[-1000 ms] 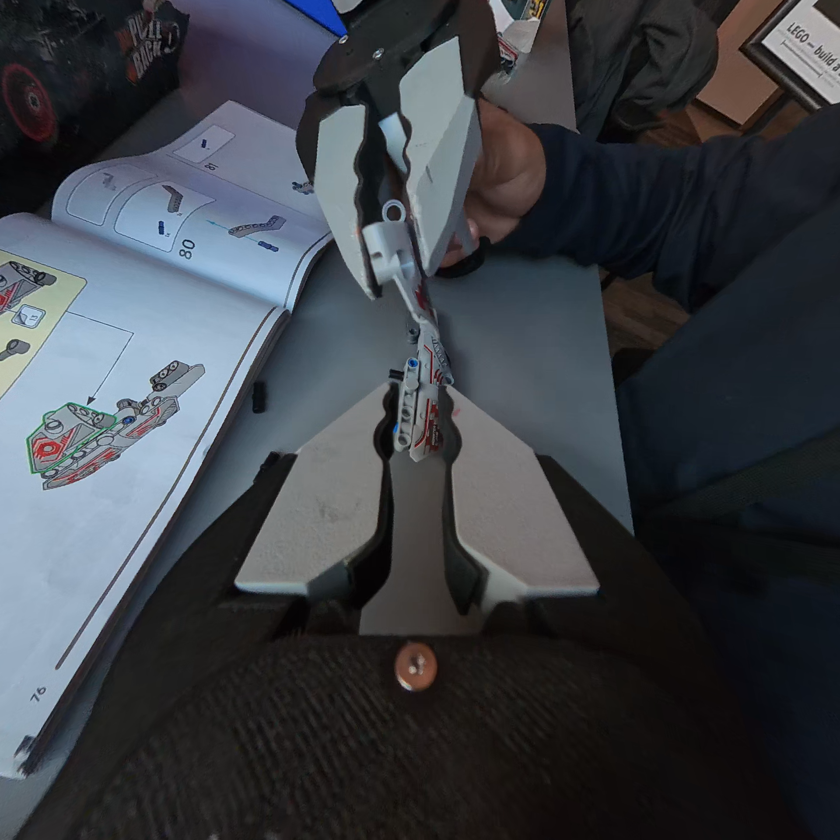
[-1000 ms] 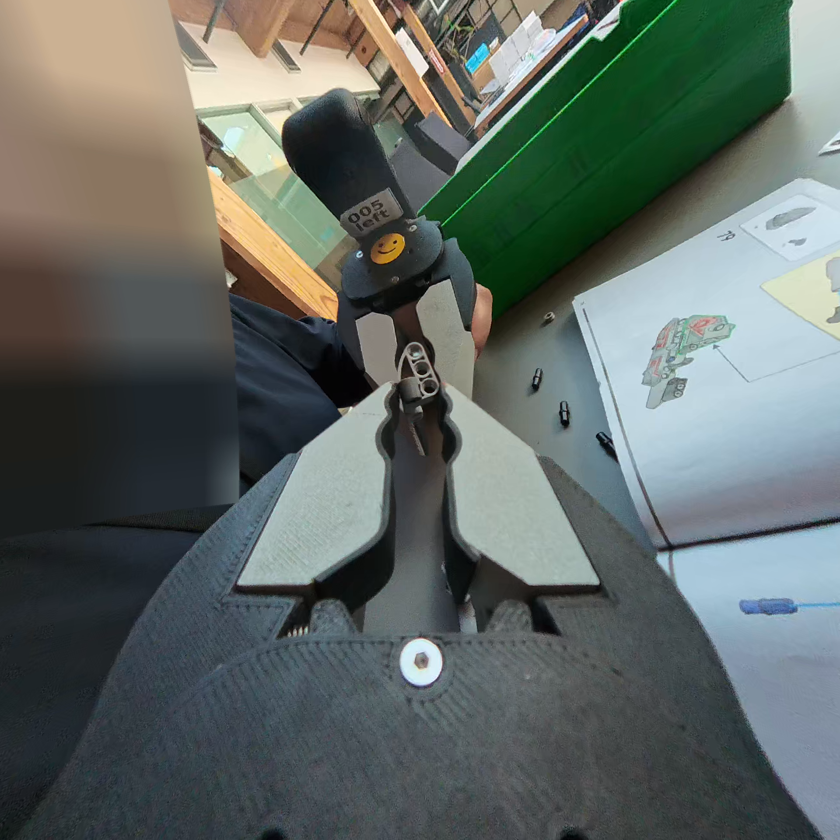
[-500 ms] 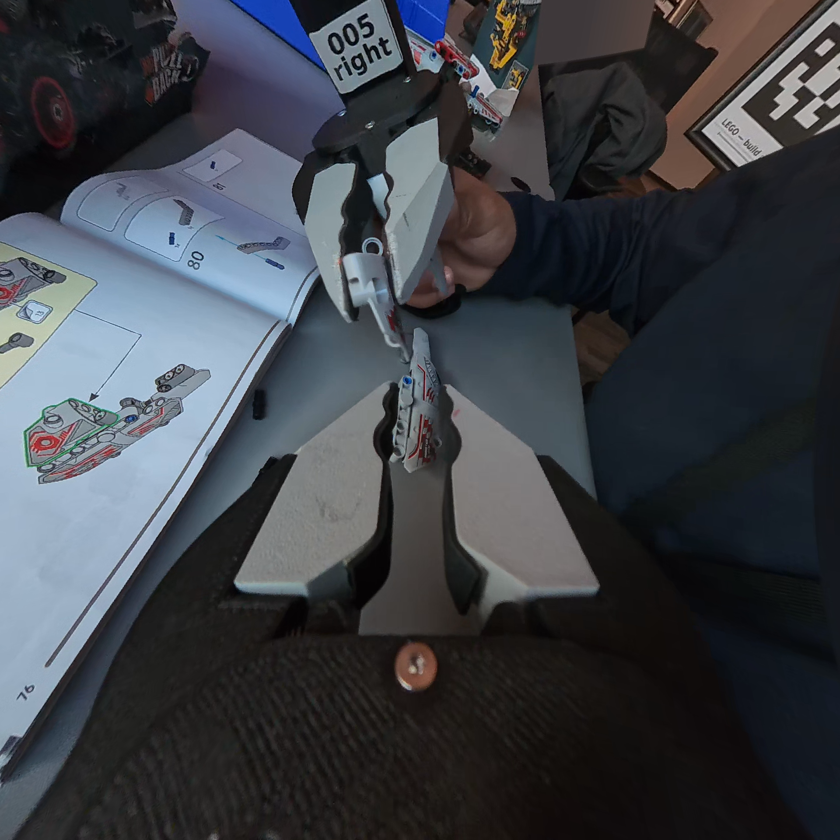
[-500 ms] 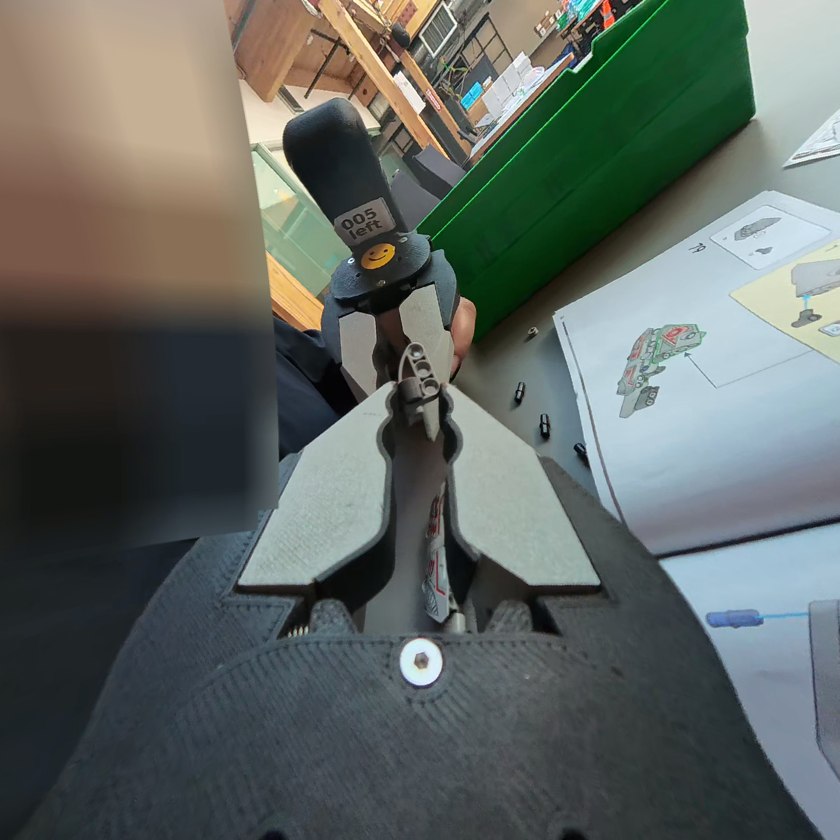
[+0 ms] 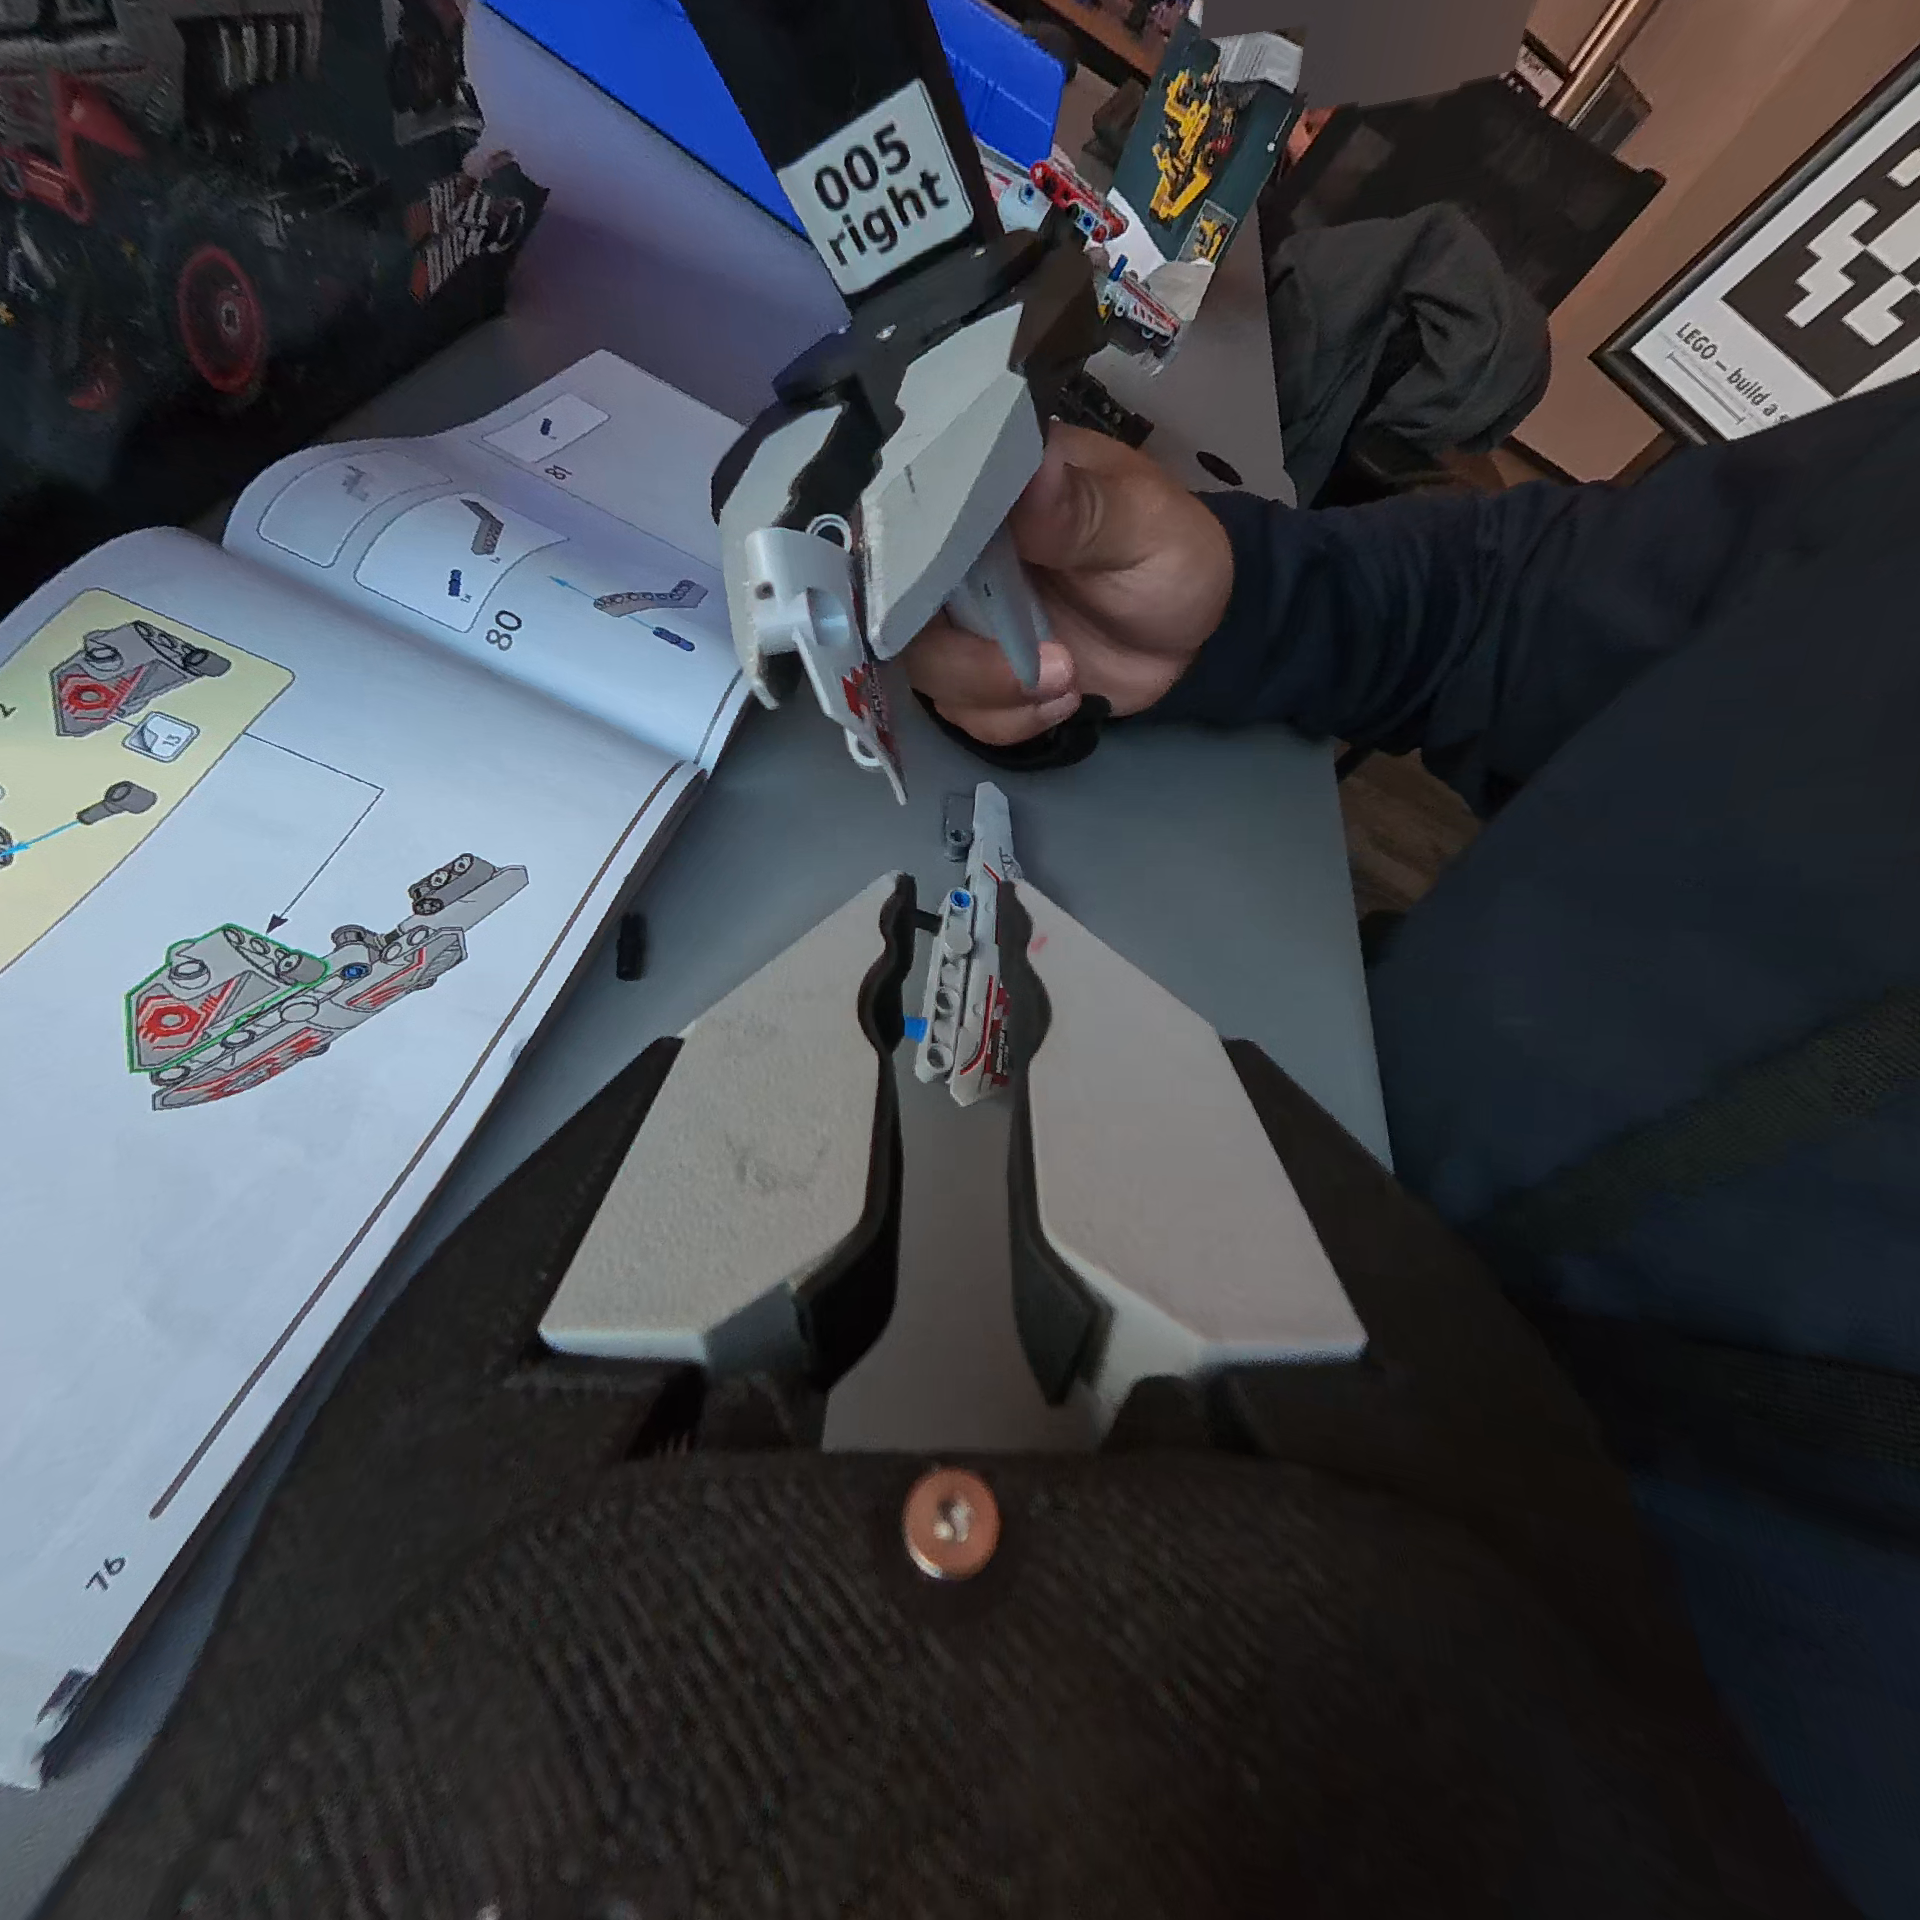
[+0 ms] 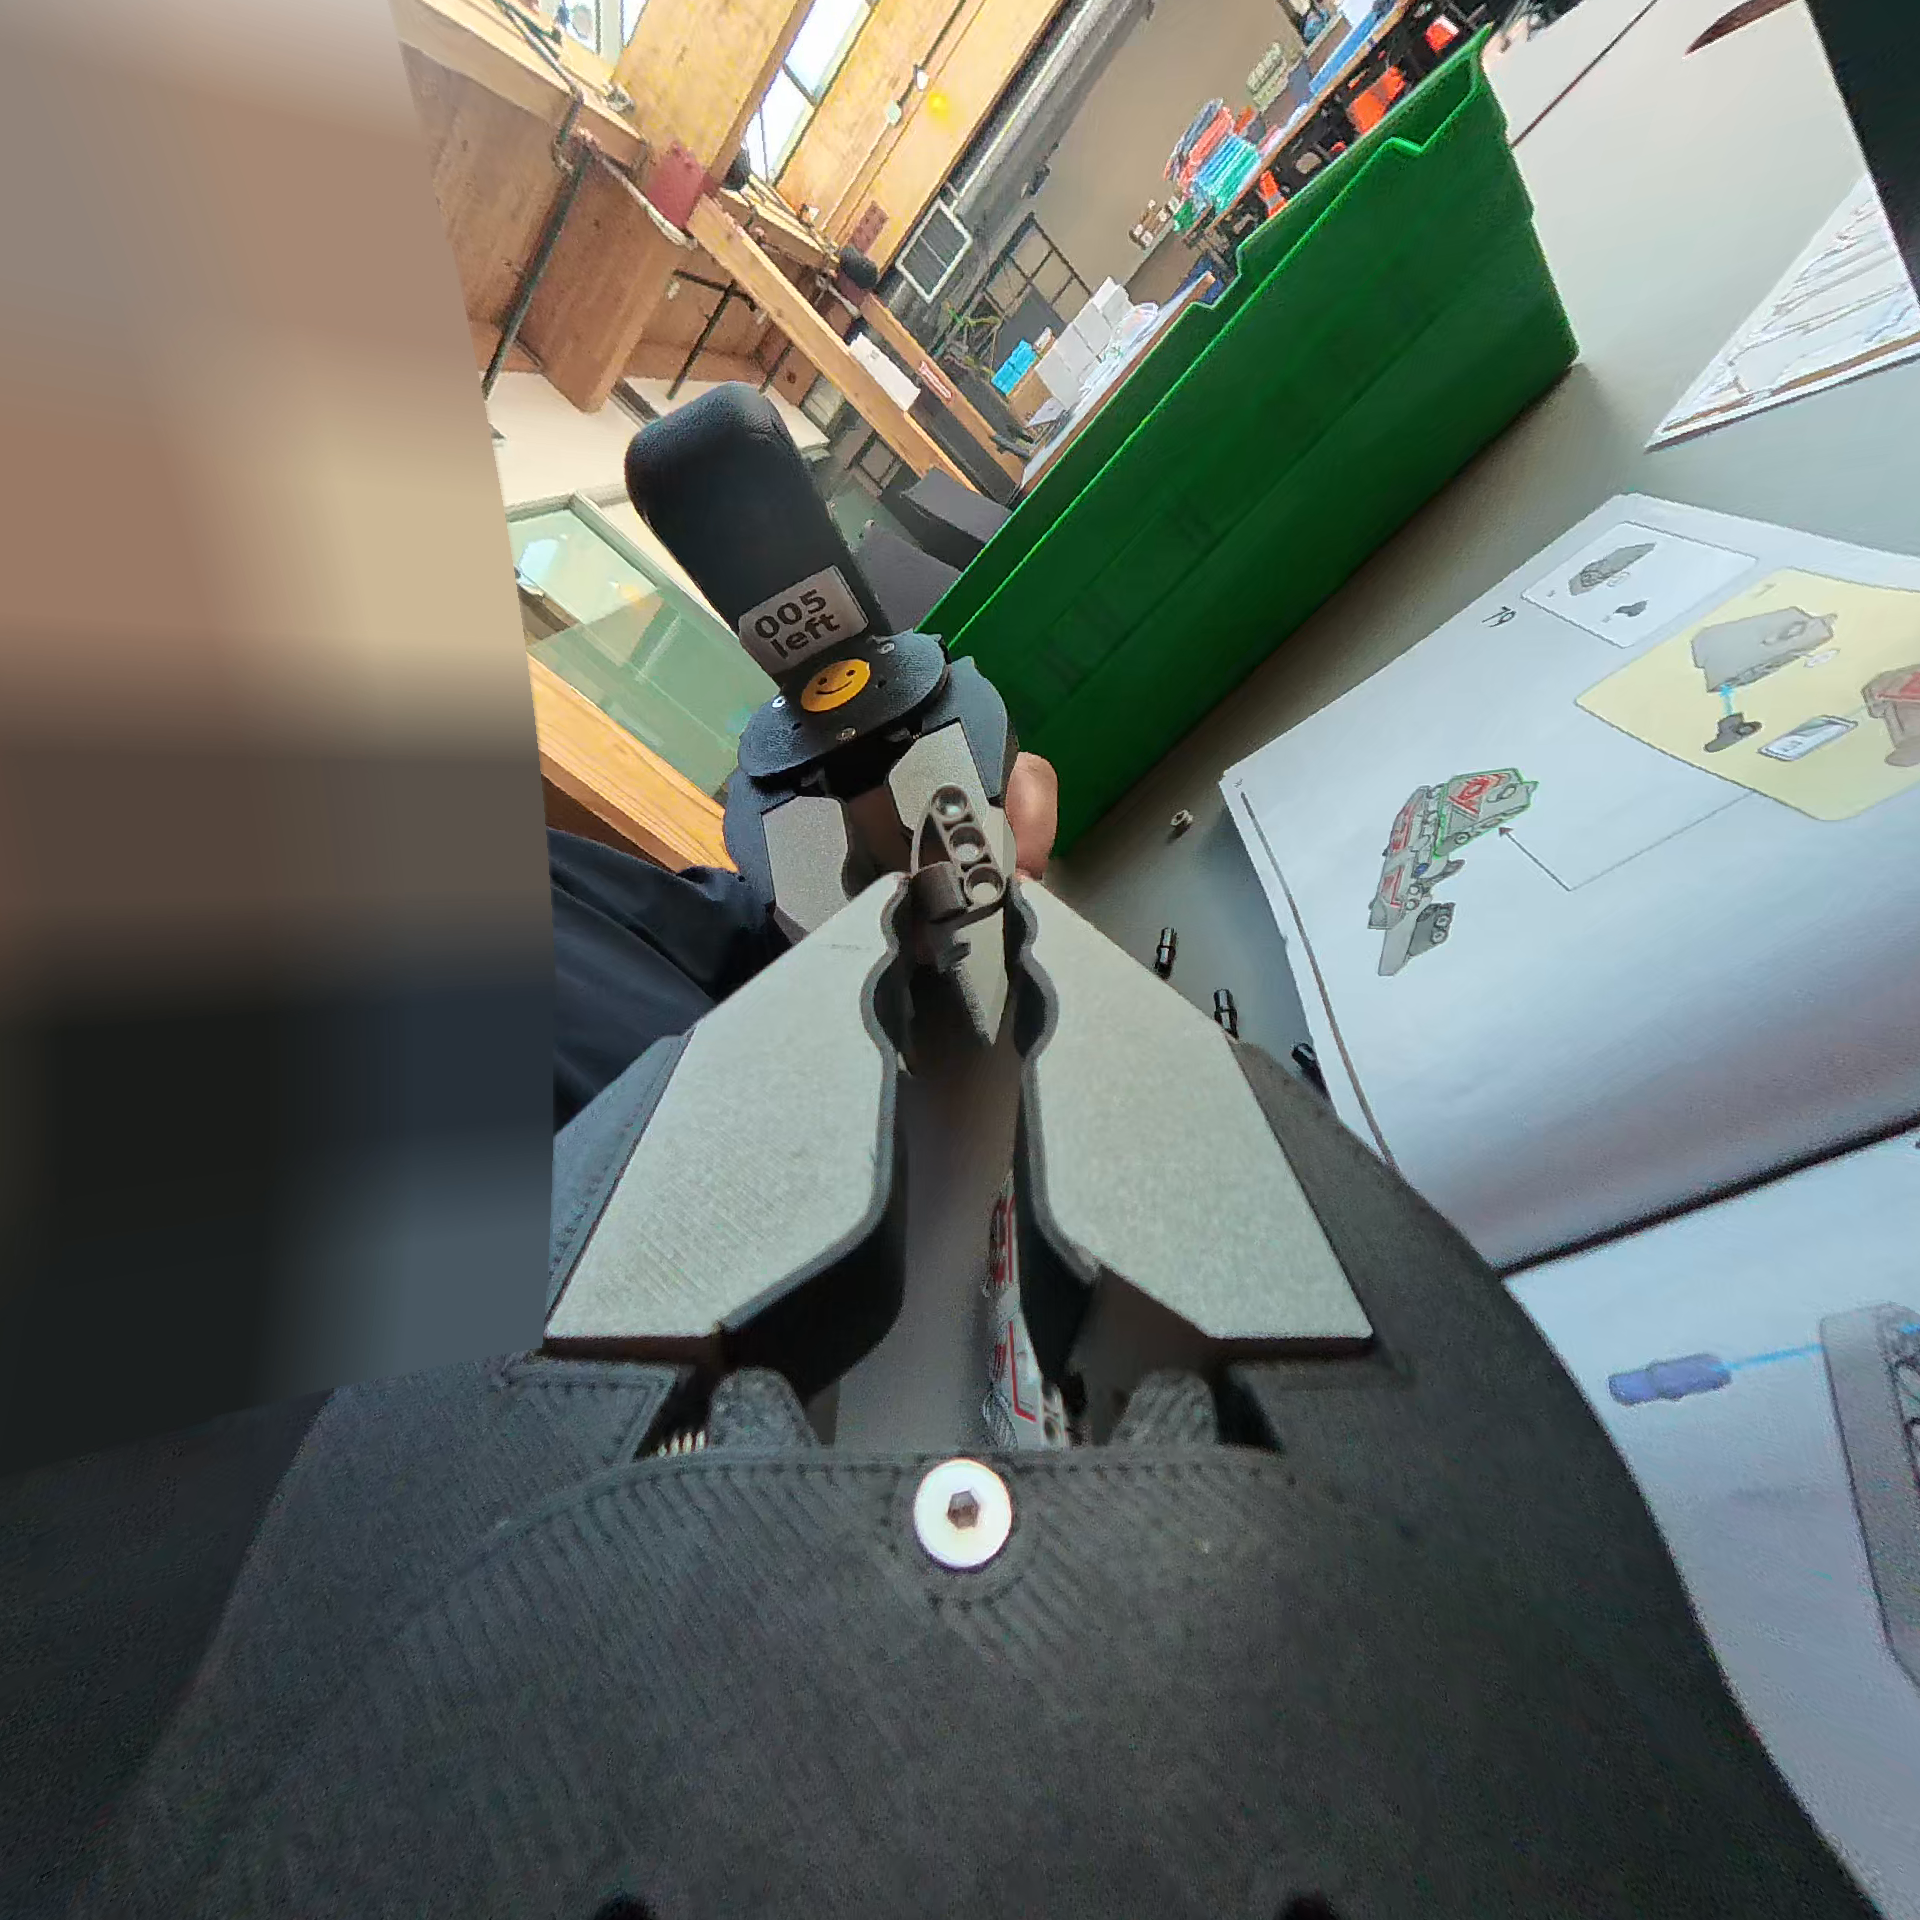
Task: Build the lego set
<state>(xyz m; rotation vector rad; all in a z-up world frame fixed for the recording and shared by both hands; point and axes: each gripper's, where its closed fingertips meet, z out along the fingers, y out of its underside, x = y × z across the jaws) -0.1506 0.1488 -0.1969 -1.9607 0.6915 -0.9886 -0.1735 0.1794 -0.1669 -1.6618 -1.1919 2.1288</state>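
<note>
In the left wrist view my left gripper (image 5: pixel 958 904) is shut on a slim grey Lego sub-assembly (image 5: pixel 966 997) with red markings and blue pins, its tip pointing away over the grey table (image 5: pixel 1195 883). My right gripper (image 5: pixel 831 665) hangs above and beyond it, shut on a white Lego panel piece (image 5: pixel 805 613) with a red sticker, its point aimed down at the sub-assembly. The two pieces are apart. In the right wrist view my right gripper (image 6: pixel 956 894) grips the panel piece's dark grey holed end (image 6: pixel 961 883). The left gripper (image 6: pixel 873 831) faces it just beyond.
An open instruction booklet (image 5: pixel 312 935) lies on the left, also shown in the right wrist view (image 6: pixel 1610 935). Loose black pins (image 6: pixel 1166 951) lie beside it. A green bin (image 6: pixel 1299 520) and a dark Lego box (image 5: pixel 208 260) stand behind. The table edge (image 5: pixel 1361 987) is close on the right. My hands' fingertips stand some 5 cm from each other.
The two held pieces met end to end a second ago. My right gripper has since lifted up and away with its panel, leaving a gap between the pieces.
</note>
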